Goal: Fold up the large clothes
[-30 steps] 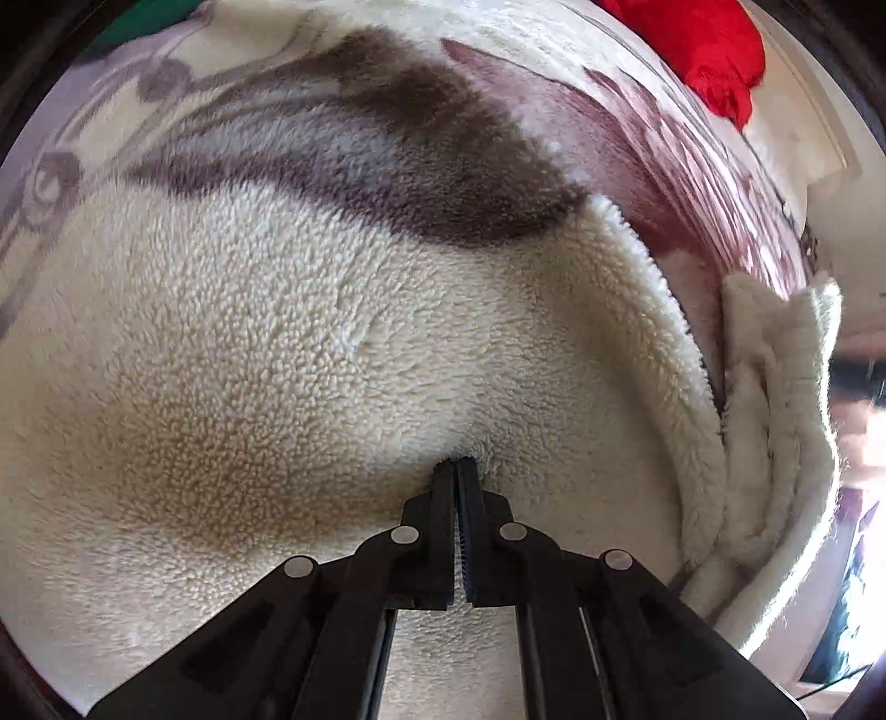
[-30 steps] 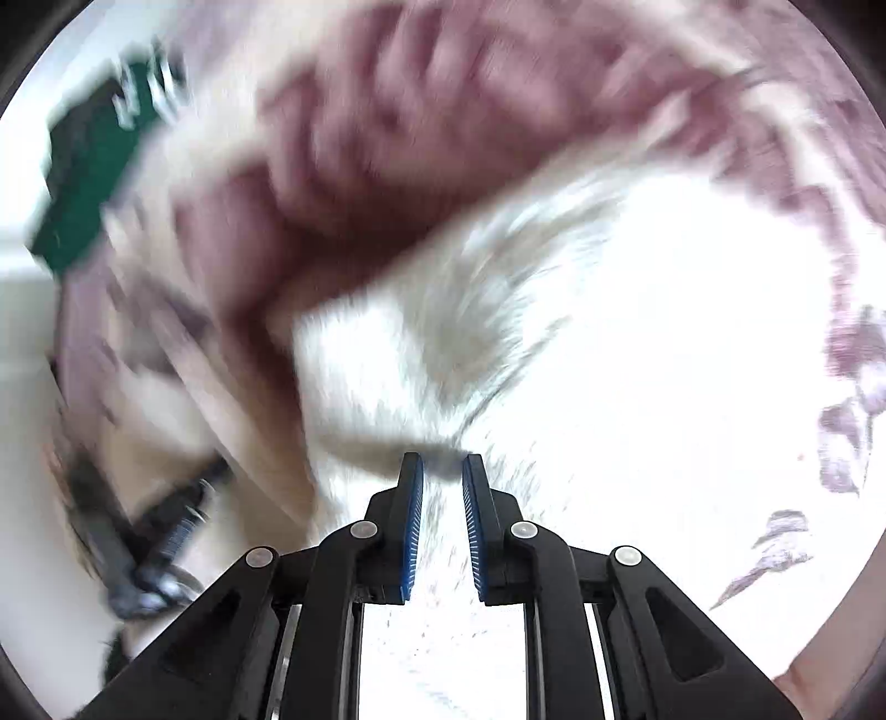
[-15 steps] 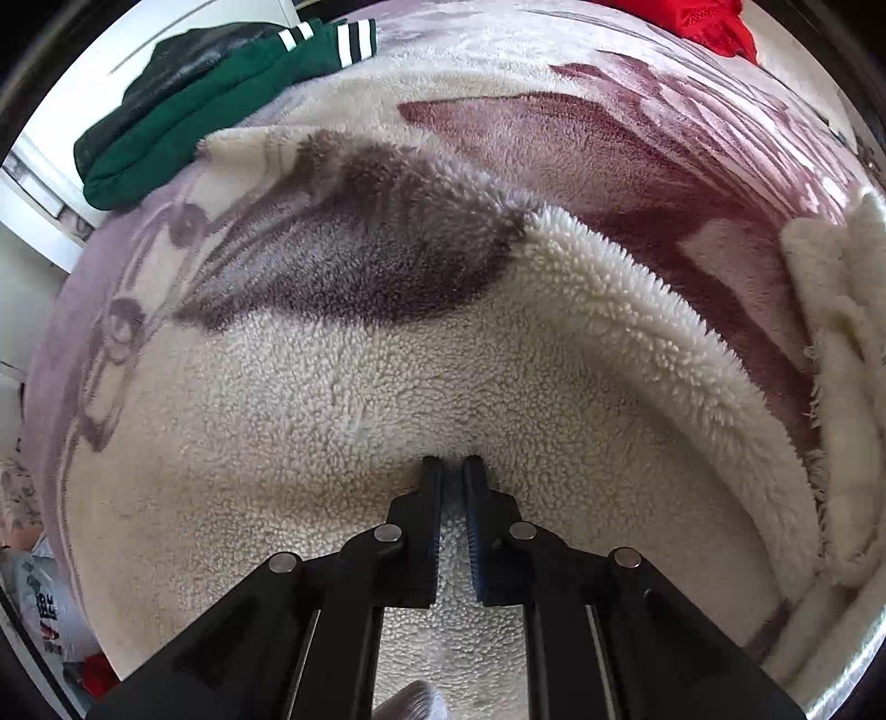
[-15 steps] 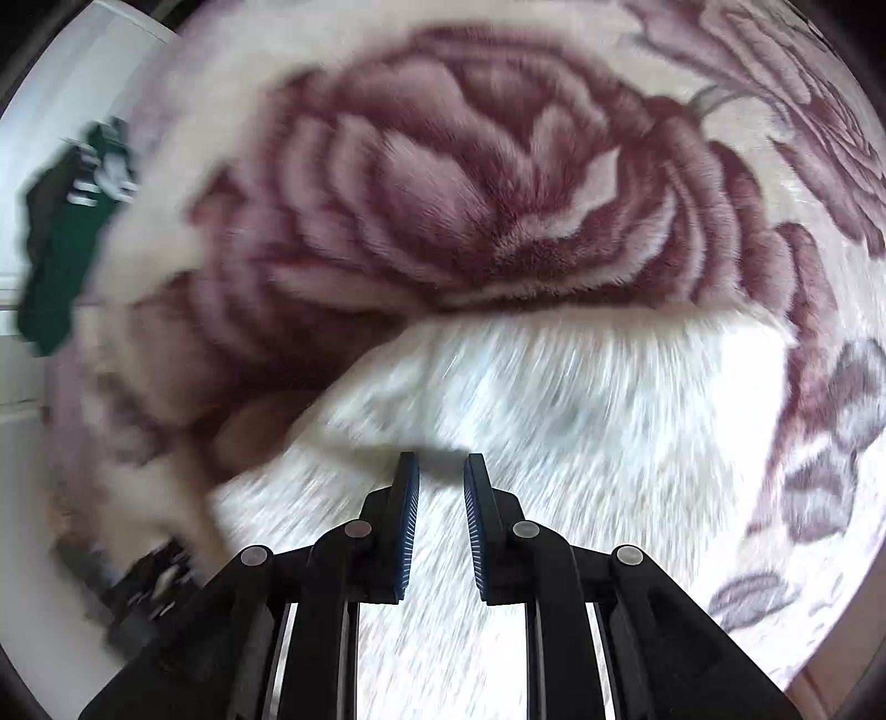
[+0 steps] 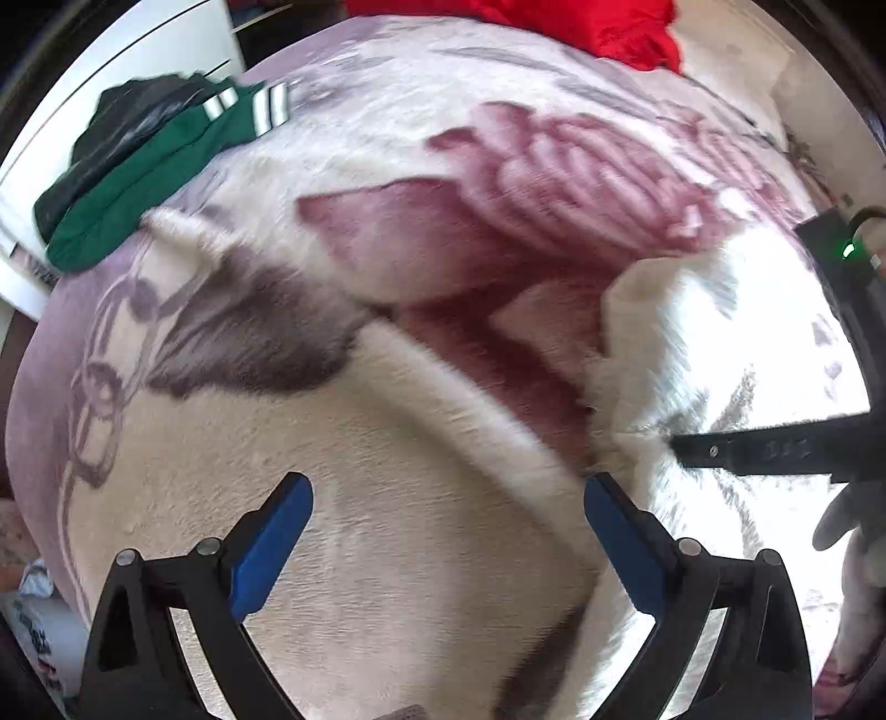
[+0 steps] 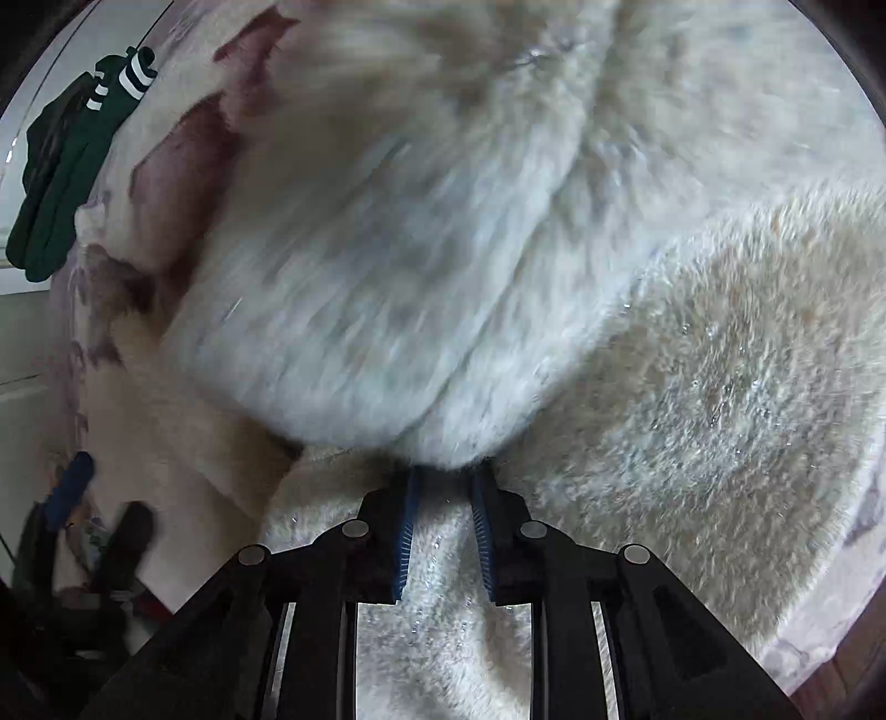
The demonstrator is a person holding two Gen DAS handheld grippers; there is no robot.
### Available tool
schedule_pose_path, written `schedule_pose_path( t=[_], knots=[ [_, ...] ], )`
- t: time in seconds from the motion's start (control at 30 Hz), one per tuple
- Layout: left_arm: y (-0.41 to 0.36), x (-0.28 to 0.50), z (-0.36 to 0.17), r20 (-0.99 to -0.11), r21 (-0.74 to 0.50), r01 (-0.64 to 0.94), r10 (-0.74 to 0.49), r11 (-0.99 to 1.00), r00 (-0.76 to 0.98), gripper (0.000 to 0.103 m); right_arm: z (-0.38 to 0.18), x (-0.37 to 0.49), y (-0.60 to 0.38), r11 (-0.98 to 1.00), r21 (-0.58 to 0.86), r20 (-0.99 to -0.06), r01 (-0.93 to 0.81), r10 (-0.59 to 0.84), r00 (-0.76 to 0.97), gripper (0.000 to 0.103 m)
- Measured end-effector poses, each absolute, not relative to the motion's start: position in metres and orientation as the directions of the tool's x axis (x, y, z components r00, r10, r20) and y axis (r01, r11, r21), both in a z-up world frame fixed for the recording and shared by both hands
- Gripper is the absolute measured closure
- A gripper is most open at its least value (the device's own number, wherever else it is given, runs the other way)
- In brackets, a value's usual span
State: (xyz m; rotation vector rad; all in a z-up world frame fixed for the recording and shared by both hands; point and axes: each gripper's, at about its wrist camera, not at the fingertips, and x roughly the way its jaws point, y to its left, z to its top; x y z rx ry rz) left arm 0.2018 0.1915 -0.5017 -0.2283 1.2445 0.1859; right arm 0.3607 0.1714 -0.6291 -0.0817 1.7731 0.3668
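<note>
A large cream fleece garment lies on a bed covered by a rose-patterned blanket. My left gripper is open wide above the fleece, holding nothing. My right gripper is shut on a fold of the cream fleece, which bulges just ahead of the fingertips. The right gripper also shows in the left wrist view, at the right, on a bright fleece fold.
A green garment with white stripes lies at the bed's far left, also in the right wrist view. A red garment lies at the far edge. White furniture stands beyond the bed.
My left gripper has opened wide and let go of the fleece. My right gripper has stayed shut on the fleece and carried its fold over, so fleece now fills its view.
</note>
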Motion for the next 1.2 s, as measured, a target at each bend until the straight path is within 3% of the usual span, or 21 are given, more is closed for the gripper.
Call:
schedule_pose_path(
  t=[0.1, 0.17, 0.2, 0.23, 0.3, 0.33, 0.37, 0.43, 0.53, 0.63, 0.7, 0.73, 0.8, 0.83, 0.87, 0.93, 1.0, 1.2],
  knots=[
    [0.162, 0.219, -0.485, -0.943, -0.127, -0.226, -0.047, 0.966, 0.33, 0.002, -0.591, 0.367, 0.132, 0.931, 0.341, -0.926, -0.132, 0.309, -0.217, 0.074],
    [0.144, 0.236, -0.476, -0.932, -0.157, -0.192, -0.081, 0.969, 0.355, 0.003, -0.566, 0.366, 0.091, 0.919, 0.393, -0.91, -0.036, 0.383, -0.162, 0.06],
    [0.137, 0.248, -0.474, -0.923, -0.185, -0.182, -0.108, 0.966, 0.368, 0.004, -0.555, 0.365, 0.069, 0.917, 0.398, -0.91, -0.001, 0.395, -0.122, 0.06],
    [0.133, 0.264, -0.477, -0.917, -0.213, -0.168, -0.138, 0.963, 0.374, 0.011, -0.549, 0.363, 0.05, 0.919, 0.394, -0.914, 0.031, 0.395, -0.092, 0.06],
    [0.117, 0.305, -0.496, -0.932, -0.233, -0.138, -0.18, 0.963, 0.316, 0.046, -0.547, 0.362, 0.013, 0.917, 0.387, -0.917, 0.1, 0.394, -0.061, 0.06],
    [0.113, 0.322, -0.508, -0.939, -0.229, -0.127, -0.185, 0.965, 0.29, 0.074, -0.552, 0.361, -0.001, 0.914, 0.384, -0.918, 0.129, 0.394, -0.055, 0.06],
    [0.104, 0.343, -0.524, -0.957, -0.179, -0.109, -0.148, 0.978, 0.25, 0.077, -0.56, 0.361, -0.014, 0.915, 0.37, -0.923, 0.159, 0.382, -0.05, 0.06],
    [0.099, 0.367, -0.553, -0.976, -0.124, -0.096, -0.103, 0.988, 0.193, 0.077, -0.574, 0.367, -0.034, 0.909, 0.365, -0.925, 0.2, 0.379, -0.035, 0.06],
    [0.111, 0.386, -0.589, -0.98, -0.148, -0.117, -0.13, 0.982, 0.149, 0.076, -0.612, 0.378, -0.042, 0.922, 0.341, -0.932, 0.184, 0.357, -0.06, 0.06],
    [0.12, 0.384, -0.571, -0.98, -0.137, -0.121, -0.116, 0.983, 0.163, 0.077, -0.628, 0.385, -0.035, 0.933, 0.333, -0.935, 0.136, 0.346, -0.083, 0.06],
    [0.131, 0.368, -0.546, -0.965, -0.198, -0.128, -0.171, 0.972, 0.201, 0.076, -0.615, 0.378, -0.038, 0.926, 0.357, -0.928, 0.123, 0.367, -0.066, 0.06],
    [0.137, 0.357, -0.533, -0.951, -0.245, -0.133, -0.211, 0.96, 0.227, 0.076, -0.605, 0.372, -0.046, 0.916, 0.379, -0.92, 0.13, 0.389, -0.056, 0.06],
    [0.15, 0.325, -0.508, -0.915, -0.353, -0.147, -0.308, 0.924, 0.26, 0.064, -0.589, 0.351, -0.065, 0.894, 0.416, -0.902, 0.166, 0.429, -0.052, 0.046],
    [0.155, 0.306, -0.499, -0.896, -0.402, -0.155, -0.353, 0.903, 0.269, 0.051, -0.583, 0.335, -0.077, 0.877, 0.442, -0.888, 0.186, 0.458, -0.05, 0.037],
    [0.161, 0.283, -0.49, -0.881, -0.435, -0.172, -0.379, 0.884, 0.282, 0.044, -0.578, 0.317, -0.091, 0.861, 0.464, -0.873, 0.206, 0.484, -0.055, 0.036],
    [0.165, 0.23, -0.482, -0.878, -0.457, -0.211, -0.401, 0.864, 0.261, 0.044, -0.572, 0.274, -0.115, 0.836, 0.489, -0.85, 0.248, 0.521, -0.078, 0.036],
    [0.159, 0.183, -0.487, -0.912, -0.395, -0.229, -0.352, 0.89, 0.209, 0.044, -0.576, 0.23, -0.137, 0.814, 0.497, -0.83, 0.301, 0.547, -0.108, 0.036],
    [0.127, 0.069, -0.556, -0.951, -0.287, -0.263, -0.306, 0.921, -0.035, 0.046, -0.623, 0.114, -0.129, 0.785, 0.482, -0.762, 0.39, 0.595, -0.256, 0.036]
  ],
)
